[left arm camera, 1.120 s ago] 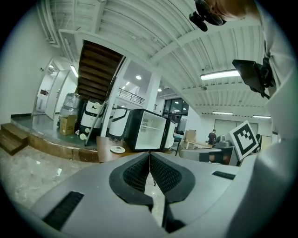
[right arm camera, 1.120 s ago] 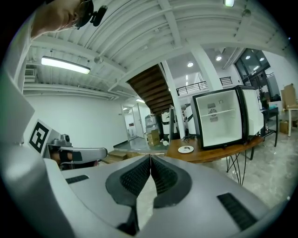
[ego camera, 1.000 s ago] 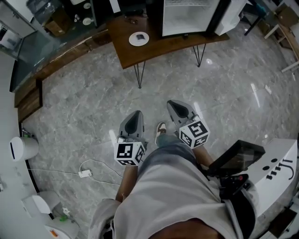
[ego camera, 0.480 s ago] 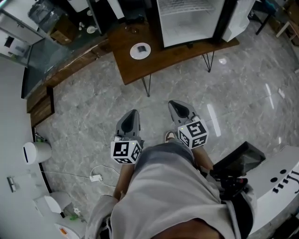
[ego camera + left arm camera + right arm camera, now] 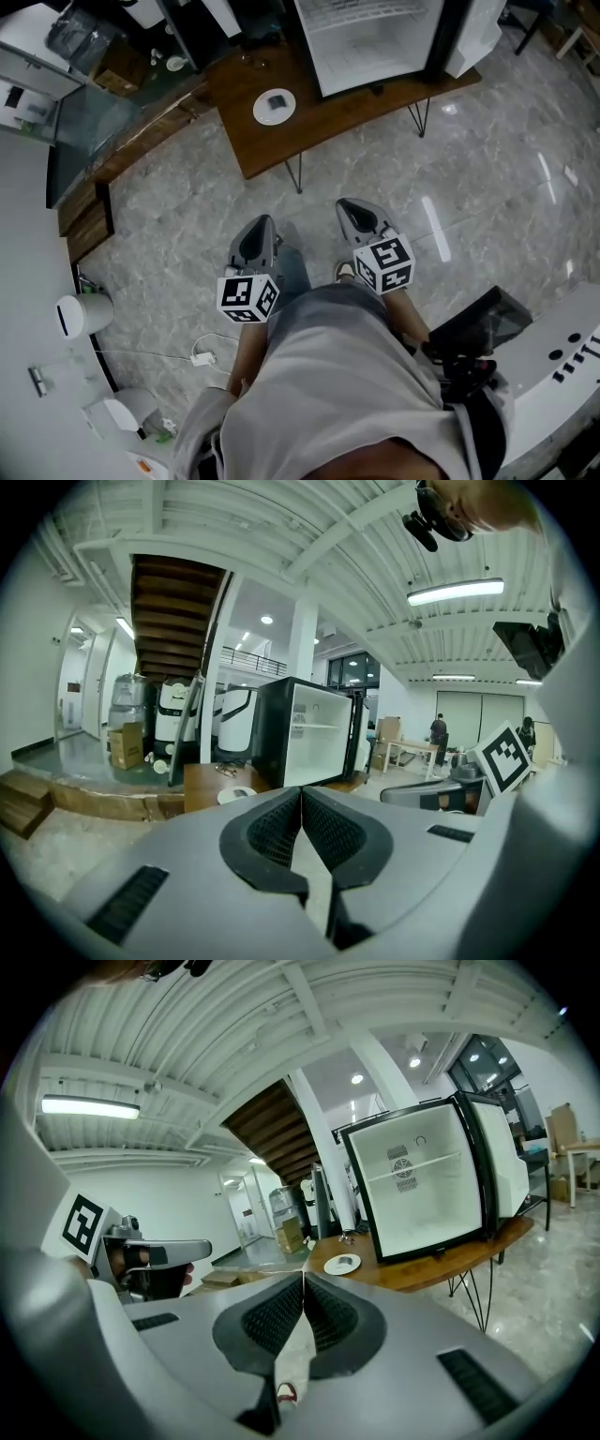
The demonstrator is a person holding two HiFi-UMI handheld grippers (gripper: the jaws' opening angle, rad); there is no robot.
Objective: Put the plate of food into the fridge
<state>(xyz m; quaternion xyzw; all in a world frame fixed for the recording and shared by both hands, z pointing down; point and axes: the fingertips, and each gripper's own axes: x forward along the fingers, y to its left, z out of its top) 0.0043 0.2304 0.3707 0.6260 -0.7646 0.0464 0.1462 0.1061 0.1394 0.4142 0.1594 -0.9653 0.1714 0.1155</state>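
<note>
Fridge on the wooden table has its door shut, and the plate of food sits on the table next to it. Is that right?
Not quite. The fridge has its door open, not shut: the right gripper view shows its white inside and a shelf. The rest is right: it stands on the wooden table, and the plate sits on the table next to it.

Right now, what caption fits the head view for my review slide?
Both shut, left gripper and right gripper hover short of the table bearing the plate and open fridge.
</note>
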